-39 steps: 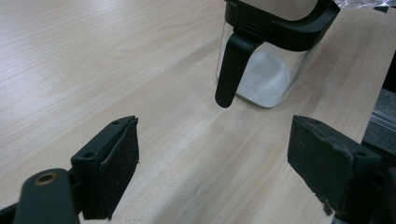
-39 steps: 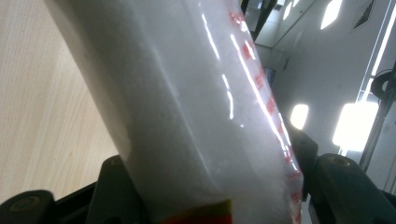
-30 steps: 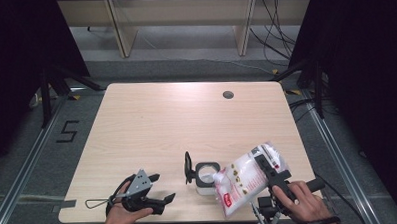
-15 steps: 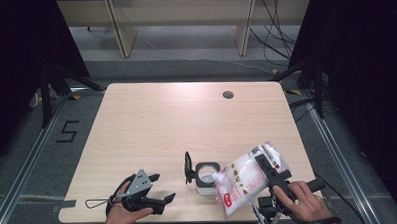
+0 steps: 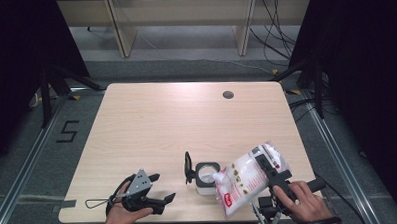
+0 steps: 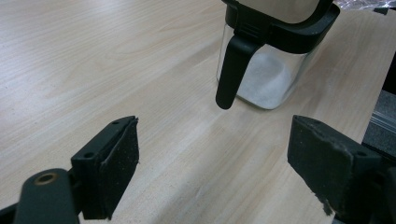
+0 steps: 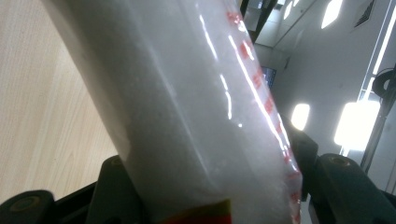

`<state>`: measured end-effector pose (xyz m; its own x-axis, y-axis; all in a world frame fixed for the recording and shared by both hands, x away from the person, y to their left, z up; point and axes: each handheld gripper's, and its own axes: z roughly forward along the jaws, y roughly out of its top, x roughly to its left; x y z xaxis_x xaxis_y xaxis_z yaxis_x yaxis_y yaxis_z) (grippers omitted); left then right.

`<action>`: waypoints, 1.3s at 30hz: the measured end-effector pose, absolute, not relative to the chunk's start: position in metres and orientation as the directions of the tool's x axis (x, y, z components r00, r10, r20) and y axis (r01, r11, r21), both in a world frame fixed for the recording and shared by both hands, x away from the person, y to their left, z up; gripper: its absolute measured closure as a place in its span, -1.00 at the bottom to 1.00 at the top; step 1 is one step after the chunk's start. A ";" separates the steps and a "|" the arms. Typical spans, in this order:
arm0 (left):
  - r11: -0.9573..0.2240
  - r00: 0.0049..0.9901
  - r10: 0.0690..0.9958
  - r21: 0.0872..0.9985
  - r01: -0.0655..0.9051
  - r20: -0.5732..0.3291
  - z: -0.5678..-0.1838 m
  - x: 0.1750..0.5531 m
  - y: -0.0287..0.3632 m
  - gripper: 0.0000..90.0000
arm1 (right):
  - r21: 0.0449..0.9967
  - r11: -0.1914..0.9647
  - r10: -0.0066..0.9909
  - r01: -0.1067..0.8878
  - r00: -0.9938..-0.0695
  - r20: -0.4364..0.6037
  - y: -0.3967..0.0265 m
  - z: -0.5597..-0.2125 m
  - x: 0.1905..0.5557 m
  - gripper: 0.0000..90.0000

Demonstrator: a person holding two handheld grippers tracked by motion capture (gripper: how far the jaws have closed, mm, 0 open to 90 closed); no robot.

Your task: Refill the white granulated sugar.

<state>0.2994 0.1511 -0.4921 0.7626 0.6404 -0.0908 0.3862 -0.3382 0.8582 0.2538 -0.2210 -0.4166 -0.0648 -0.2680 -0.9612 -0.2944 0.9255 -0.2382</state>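
A bag of white grains is clamped in the right claw at the lower right of the high view, tipped so that its cut corner dips over the open jar in the lower middle of the frame. In the right gripper view the jaws are seen pressed on both sides of the bag. The jar's lid is stood up on its left side, out of the way of the pour.

The left claw is held low at the lower left of the high view, jaws apart, nothing between them; in the left gripper view the jar is seen just ahead at the upper right, with a heap of white grains already inside, on the bench.

For this pour to go well, the spout should be kept right above the jar's mouth and the tilt raised little by little, so that no rush of grains is let over the rim. The jar could be steadied by the free claw if it is nudged.
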 end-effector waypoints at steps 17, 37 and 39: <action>-0.333 0.761 0.642 0.860 0.387 -0.094 -0.492 0.299 0.151 -0.64 | -0.222 0.927 -0.257 -0.301 -0.082 -0.963 -0.222 -0.418 0.255 0.06; -0.342 0.760 0.644 0.857 0.385 -0.084 -0.491 0.298 0.151 -0.64 | -0.193 0.932 -0.237 -0.308 -0.110 -0.965 -0.226 -0.420 0.259 0.06; -0.330 0.760 0.643 0.860 0.390 -0.098 -0.492 0.299 0.151 -0.64 | -0.171 0.938 -0.216 -0.301 -0.125 -0.968 -0.228 -0.421 0.260 0.07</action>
<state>0.2989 0.1505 -0.4921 0.7597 0.6429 -0.0976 0.3897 -0.3298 0.8599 0.2598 -0.2279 -0.4215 -0.1245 -0.2161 -0.9684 -0.3012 0.9382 -0.1706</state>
